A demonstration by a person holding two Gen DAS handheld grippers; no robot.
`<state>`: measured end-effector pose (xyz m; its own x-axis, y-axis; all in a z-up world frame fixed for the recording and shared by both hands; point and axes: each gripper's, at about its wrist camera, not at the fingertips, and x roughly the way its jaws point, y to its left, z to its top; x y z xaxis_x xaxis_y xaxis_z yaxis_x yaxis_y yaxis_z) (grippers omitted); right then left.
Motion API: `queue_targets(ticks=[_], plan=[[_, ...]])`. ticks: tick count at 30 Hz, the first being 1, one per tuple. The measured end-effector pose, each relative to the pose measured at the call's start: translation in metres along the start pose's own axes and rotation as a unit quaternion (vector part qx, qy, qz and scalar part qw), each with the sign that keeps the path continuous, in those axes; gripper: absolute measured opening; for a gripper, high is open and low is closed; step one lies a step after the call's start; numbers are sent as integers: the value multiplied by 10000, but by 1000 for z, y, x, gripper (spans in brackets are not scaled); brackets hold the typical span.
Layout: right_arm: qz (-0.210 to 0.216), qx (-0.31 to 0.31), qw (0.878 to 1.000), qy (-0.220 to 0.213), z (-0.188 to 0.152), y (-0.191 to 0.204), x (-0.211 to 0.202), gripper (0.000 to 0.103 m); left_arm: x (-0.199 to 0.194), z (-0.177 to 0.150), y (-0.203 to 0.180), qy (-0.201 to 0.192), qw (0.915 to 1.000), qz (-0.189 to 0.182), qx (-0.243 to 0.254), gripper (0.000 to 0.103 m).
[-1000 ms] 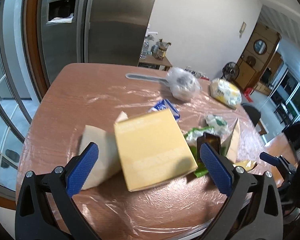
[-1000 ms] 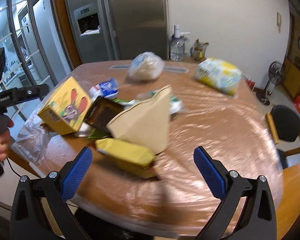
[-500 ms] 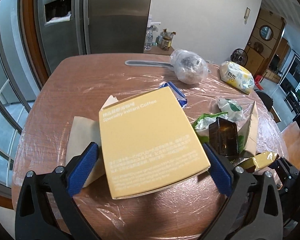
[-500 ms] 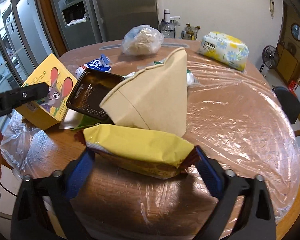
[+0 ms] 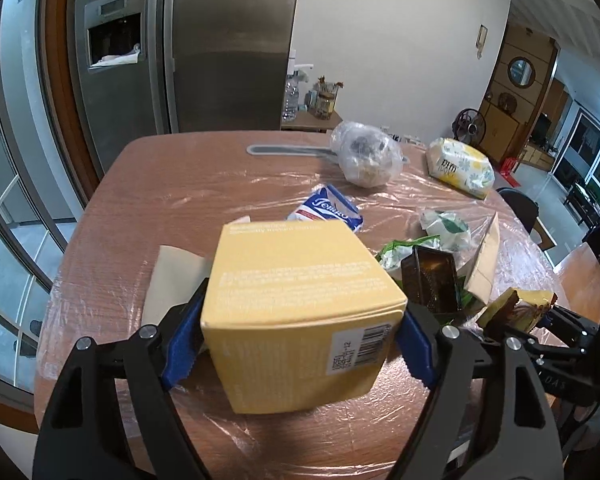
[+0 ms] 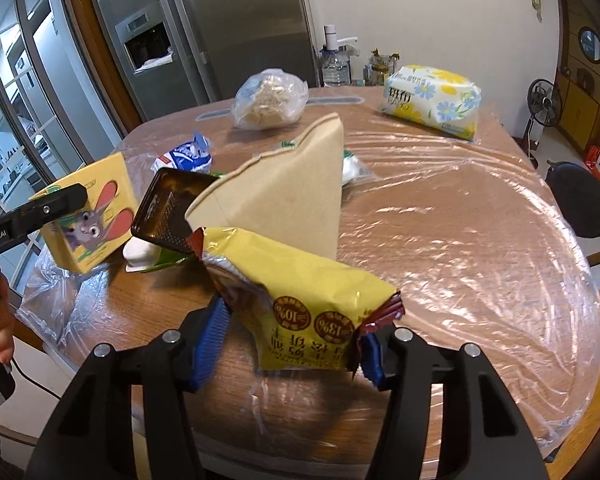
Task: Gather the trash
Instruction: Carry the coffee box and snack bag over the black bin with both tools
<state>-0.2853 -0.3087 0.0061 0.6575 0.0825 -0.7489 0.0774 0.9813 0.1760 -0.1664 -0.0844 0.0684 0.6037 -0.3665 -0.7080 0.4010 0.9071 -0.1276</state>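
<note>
Jaws on both sides have come in from wide apart a second ago, and each pair now has a piece of trash between its pads.

Left gripper (image 5: 296,344): I found the yellow box (image 5: 300,312) lying loose ahead of open jaws a second ago. It now sits between the blue pads near the table's (image 5: 172,184) near left edge, both pads touching its sides, barcode end toward me. The jaws are closing on it. I judge the grip made but not yet proven, since the box has not visibly left the table.

Right gripper (image 6: 288,348): the yellow snack bag (image 6: 300,292) lay flat near the near edge a second ago, well ahead of wide jaws. The jaws are now closing narrow on its crumpled end, pads pressing the foil, and the bag stands tilted up from the table.

Remaining on the table: brown paper cone (image 6: 284,192), dark tray (image 6: 168,208), blue tissue pack (image 5: 328,212), green and white wrappers (image 5: 444,228), all around the middle. The clear bag (image 5: 368,152) and flowered tissue pack (image 6: 432,100) sit toward the far edge.

Assessment: two items secured, none yet deposited; no bin is visible in either view. The thin foil may slip if lifted quickly.
</note>
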Motion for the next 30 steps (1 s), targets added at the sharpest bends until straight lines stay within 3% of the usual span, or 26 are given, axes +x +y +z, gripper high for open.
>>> queue_targets(ticks=[19,30], plan=[[300,-187,9991,-252,6,-4,-35,54,-35,-6,-6,-320,9992,-222,60,80],[749,-346,9965,-152,-3,8,-50,54,-58,-25,-32,-260,9968,-589,479,80]])
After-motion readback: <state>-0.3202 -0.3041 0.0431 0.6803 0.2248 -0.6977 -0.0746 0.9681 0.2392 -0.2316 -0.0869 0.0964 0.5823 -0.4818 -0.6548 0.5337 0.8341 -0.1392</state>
